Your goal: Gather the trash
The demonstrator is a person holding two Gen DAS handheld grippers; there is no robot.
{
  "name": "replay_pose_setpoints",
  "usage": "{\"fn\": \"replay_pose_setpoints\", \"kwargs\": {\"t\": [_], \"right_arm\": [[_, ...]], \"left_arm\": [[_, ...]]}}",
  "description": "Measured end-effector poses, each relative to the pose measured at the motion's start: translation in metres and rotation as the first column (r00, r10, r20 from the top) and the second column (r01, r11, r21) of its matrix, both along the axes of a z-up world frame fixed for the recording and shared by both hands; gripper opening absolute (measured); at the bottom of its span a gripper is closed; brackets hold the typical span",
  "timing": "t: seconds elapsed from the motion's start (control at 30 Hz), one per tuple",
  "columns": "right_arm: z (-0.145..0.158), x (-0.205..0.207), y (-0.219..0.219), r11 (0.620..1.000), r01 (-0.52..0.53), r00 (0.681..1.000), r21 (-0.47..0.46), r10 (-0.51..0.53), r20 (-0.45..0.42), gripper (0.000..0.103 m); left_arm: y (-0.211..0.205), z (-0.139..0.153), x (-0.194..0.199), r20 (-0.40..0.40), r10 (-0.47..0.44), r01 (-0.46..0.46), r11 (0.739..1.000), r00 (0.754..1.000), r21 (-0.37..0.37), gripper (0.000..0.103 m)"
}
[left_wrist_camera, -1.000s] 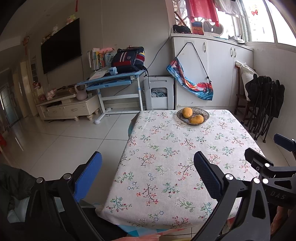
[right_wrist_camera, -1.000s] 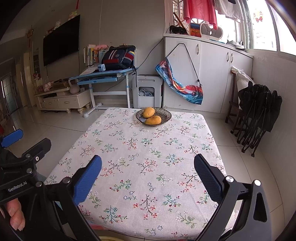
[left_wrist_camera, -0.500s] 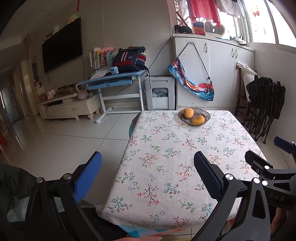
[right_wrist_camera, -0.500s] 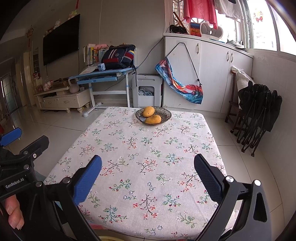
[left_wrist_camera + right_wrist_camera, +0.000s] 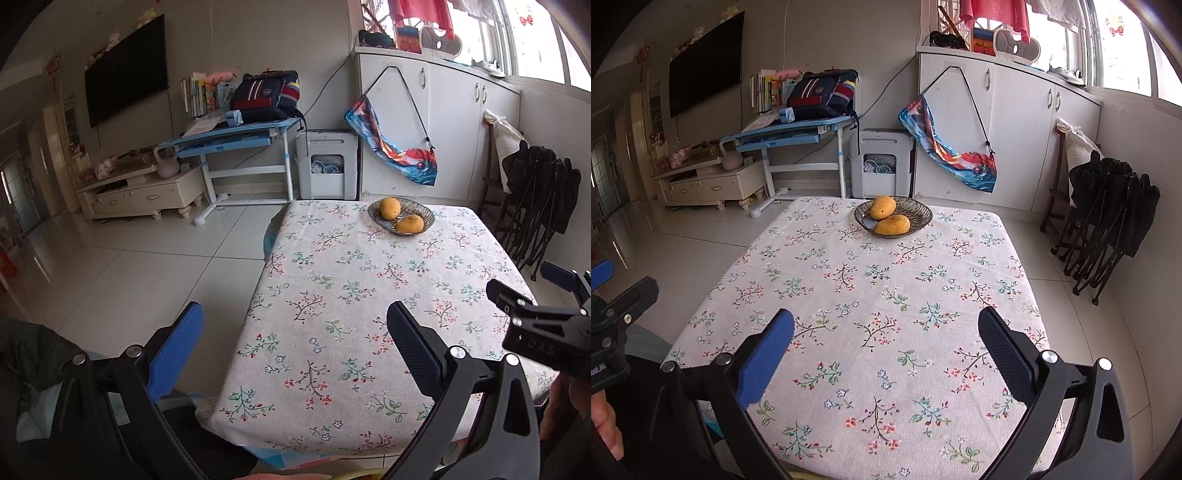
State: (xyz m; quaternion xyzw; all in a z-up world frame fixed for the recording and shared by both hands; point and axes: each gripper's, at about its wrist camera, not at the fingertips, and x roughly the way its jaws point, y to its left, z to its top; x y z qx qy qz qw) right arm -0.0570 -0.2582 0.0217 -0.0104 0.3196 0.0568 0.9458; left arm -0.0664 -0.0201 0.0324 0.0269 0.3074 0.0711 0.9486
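A table with a floral cloth (image 5: 369, 295) (image 5: 886, 295) fills both views. No trash shows on it. My left gripper (image 5: 295, 347) is open and empty, held over the table's near left corner. My right gripper (image 5: 886, 350) is open and empty over the near edge of the table. The right gripper also shows at the right edge of the left wrist view (image 5: 535, 306). The left gripper shows at the left edge of the right wrist view (image 5: 613, 295).
A glass bowl (image 5: 916, 218) (image 5: 424, 218) with two mangoes (image 5: 892, 224) stands at the table's far end. Folded black chairs (image 5: 1108, 221) lean against the right wall. A blue desk (image 5: 786, 133), white cabinets (image 5: 1015, 129) and a TV stand (image 5: 709, 184) stand beyond.
Both views have shifted only slightly. Both grippers stay open and empty.
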Motion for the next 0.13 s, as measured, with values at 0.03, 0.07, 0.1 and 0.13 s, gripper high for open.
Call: {"fn": "replay_pose_setpoints", "kwargs": {"t": [0.03, 0.07, 0.1, 0.13], "right_arm": [[-0.005, 0.012, -0.001, 1.0, 0.007, 1.0, -0.002, -0.007, -0.02, 0.096], [-0.011, 0.026, -0.002, 1.0, 0.014, 0.999, -0.005, -0.015, -0.045, 0.096], [-0.017, 0.039, -0.003, 1.0, 0.022, 0.997, -0.01, -0.023, -0.071, 0.096], [-0.024, 0.052, -0.004, 0.999, 0.031, 0.995, -0.02, -0.033, -0.092, 0.096]], "left_arm": [[0.003, -0.001, 0.001, -0.001, 0.007, -0.007, 1.0, 1.0, 0.002, 0.096], [0.006, -0.003, 0.003, -0.004, 0.014, -0.014, 1.0, 1.0, 0.004, 0.096], [0.009, -0.004, 0.004, -0.01, 0.018, -0.018, 1.0, 1.0, 0.006, 0.096], [0.012, -0.006, 0.007, -0.017, 0.02, -0.02, 1.0, 1.0, 0.004, 0.096]]}}
